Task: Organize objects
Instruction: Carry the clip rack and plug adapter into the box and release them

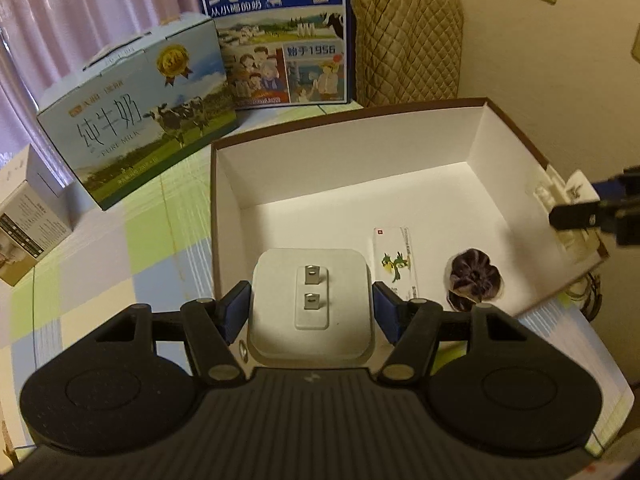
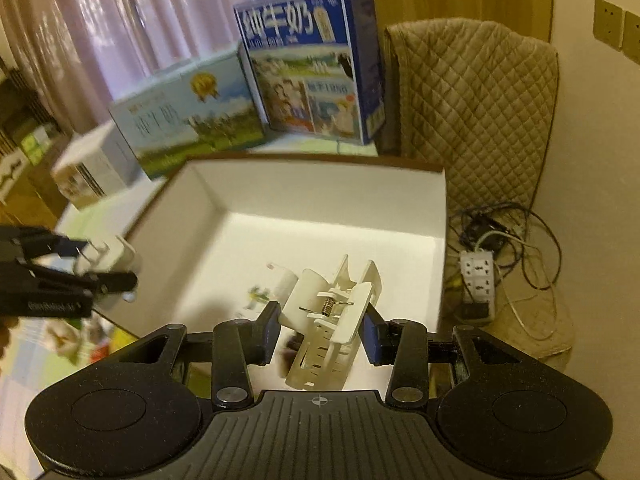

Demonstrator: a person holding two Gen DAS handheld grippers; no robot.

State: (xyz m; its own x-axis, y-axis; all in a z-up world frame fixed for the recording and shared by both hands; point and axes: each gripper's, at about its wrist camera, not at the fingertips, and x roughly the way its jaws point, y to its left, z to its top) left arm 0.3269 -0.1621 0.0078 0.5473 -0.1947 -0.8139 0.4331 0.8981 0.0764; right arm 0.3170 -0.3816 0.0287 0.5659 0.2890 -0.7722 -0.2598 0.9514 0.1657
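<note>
Left hand-held gripper, seen through its own wrist camera, has its blue pads pressed on both sides of a white charger, two metal prongs facing the lens, held over the near wall of an open white box at about 6 o'clock of the box. On the box floor a small printed packet lies just right of the charger, and a dark round pouch sits farther toward 3 o'clock. At the box's right rim the right hand-held gripper shows as dark fingers over something white. Two milk cartons stand beyond the box on the checked tabletop: a pale one at 10 o'clock and a blue one at 12 o'clock. From the right wrist camera, the right hand-held gripper is closed on a white spring clip, tilted, above the box's near right part. The left one enters at 9 o'clock, clamping the charger over the box's left wall. A power strip with tangled cables lies at 3 o'clock, outside the box.
</note>
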